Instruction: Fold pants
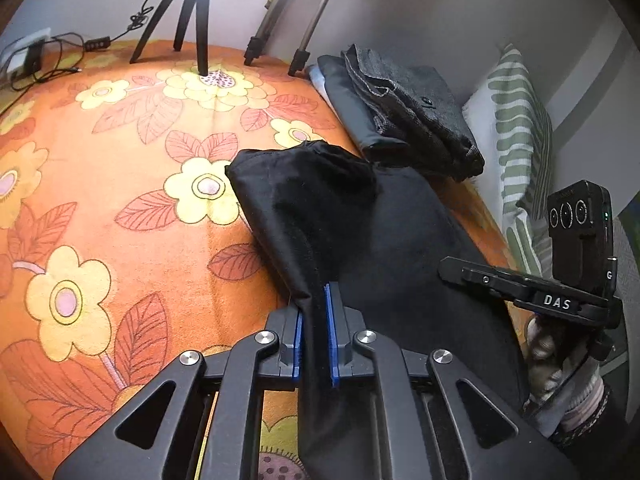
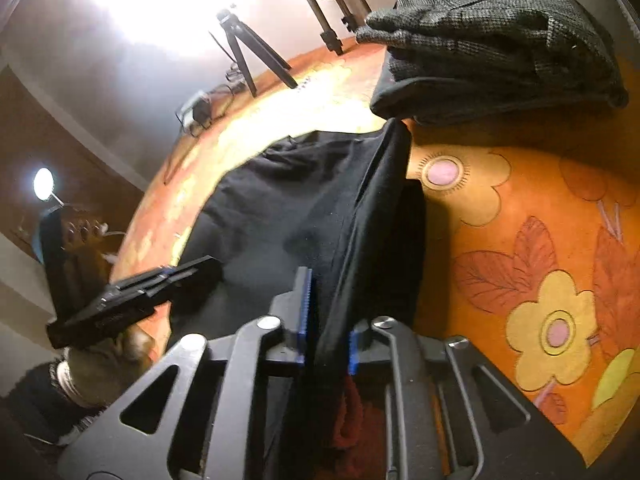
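Left wrist view: soft black pants (image 1: 360, 216) lie on an orange floral bedspread (image 1: 100, 184). The left tool (image 1: 316, 332) pinches a fabric ridge between blue pads. The right tool (image 1: 520, 284) reads "DAS".

Right wrist view: the right tool (image 2: 326, 320) clamps a raised fold below stacked tweed trousers (image 2: 492, 40).

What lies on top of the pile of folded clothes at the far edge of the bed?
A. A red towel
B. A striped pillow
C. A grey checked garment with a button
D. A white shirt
C: a grey checked garment with a button tops the pile, over darker folded cloth.
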A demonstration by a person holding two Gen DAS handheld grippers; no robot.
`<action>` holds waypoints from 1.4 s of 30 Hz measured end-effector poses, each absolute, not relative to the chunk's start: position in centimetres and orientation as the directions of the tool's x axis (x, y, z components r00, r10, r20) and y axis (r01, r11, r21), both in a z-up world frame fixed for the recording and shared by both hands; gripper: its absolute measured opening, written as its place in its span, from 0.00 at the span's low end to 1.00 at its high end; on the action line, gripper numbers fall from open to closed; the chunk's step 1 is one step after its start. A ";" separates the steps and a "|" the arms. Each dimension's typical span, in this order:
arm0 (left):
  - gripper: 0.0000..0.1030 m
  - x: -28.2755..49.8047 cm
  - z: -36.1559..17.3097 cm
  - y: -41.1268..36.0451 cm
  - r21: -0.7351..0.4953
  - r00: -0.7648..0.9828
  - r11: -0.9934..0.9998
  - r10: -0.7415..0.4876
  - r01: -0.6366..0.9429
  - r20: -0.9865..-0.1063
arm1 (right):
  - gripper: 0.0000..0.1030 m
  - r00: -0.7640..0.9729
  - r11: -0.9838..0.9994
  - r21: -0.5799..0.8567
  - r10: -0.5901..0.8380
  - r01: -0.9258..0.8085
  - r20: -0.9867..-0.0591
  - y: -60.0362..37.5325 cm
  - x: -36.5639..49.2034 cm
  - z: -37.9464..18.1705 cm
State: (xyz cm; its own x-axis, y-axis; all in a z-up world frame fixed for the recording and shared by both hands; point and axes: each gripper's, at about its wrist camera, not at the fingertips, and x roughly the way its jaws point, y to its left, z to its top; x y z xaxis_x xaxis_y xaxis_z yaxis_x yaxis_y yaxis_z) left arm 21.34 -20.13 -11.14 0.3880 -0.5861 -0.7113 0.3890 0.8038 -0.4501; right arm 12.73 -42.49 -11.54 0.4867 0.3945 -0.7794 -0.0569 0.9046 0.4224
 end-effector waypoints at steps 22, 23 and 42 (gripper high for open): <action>0.08 21.5 -11.3 -19.8 -0.440 0.392 0.811 -0.576 0.386 -0.717 | 0.14 0.477 0.872 0.486 0.449 -0.050 -0.756 -42.9 14.0 -13.6; 0.08 21.4 -11.0 -19.8 -0.438 0.398 0.810 -0.577 0.390 -0.713 | 0.13 0.491 0.881 0.469 0.437 -0.064 -0.753 -42.5 13.7 -12.9; 0.07 20.5 -1.0 -22.0 -0.359 0.509 0.755 -0.642 0.549 -0.573 | 0.09 0.724 0.932 0.339 0.323 -0.130 -0.609 -42.1 9.9 -2.0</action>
State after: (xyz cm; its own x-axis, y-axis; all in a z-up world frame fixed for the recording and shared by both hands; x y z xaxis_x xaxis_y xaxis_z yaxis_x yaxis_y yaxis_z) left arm 20.51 -22.00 -0.98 0.5087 -0.6423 -0.5734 0.5491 0.7550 -0.3586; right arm 9.95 -42.07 -2.03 0.7244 0.3232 -0.6089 -0.1303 0.9316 0.3394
